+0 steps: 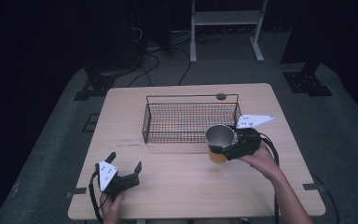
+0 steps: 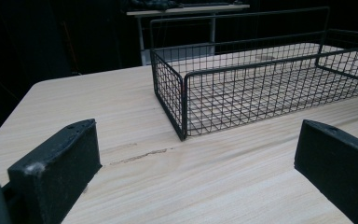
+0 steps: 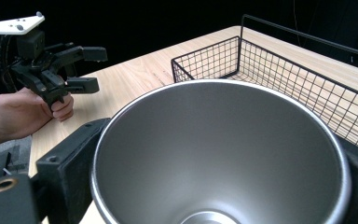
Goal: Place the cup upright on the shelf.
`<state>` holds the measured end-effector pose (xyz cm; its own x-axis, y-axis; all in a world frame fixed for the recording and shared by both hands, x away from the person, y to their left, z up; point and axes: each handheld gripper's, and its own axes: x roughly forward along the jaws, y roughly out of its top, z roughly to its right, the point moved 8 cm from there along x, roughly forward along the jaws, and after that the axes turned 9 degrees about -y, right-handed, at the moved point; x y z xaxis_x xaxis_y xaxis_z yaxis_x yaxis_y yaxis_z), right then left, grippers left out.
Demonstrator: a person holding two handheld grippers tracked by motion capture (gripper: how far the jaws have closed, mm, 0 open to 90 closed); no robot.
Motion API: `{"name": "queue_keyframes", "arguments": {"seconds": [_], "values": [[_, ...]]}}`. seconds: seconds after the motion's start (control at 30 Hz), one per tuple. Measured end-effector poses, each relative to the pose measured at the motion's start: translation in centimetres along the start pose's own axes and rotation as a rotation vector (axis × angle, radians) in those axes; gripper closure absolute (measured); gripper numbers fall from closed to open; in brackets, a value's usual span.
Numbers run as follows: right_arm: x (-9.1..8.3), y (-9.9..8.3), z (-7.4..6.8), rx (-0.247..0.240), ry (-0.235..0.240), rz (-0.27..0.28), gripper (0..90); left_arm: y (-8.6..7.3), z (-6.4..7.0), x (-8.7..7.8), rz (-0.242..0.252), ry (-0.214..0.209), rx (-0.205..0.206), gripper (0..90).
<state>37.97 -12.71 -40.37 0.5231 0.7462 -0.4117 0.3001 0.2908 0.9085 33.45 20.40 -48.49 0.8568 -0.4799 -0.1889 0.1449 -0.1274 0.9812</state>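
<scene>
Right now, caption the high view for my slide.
Right gripper holds a steel cup beside the wire basket; left gripper waits open.

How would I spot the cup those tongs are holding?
Find the wooden table, then the black wire basket on it. Just in front of the basket's right end, the right tongs grip the cup: orange outside, shiny metal inside.

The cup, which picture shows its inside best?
The right gripper view: the cup sits close between the right gripper jaws, its shiny empty inside plain. The high view shows it small, with an orange outside, beside the basket.
</scene>
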Motion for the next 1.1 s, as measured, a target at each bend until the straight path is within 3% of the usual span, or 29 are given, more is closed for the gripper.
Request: {"name": "queue_keyframes", "arguments": {"seconds": [1.1], "values": [[-0.1,3.4,3.2,0.030,-0.010,-0.004,7.5,0.0,-0.1,0.0,-0.001,-0.001,-0.005,0.0]]}}
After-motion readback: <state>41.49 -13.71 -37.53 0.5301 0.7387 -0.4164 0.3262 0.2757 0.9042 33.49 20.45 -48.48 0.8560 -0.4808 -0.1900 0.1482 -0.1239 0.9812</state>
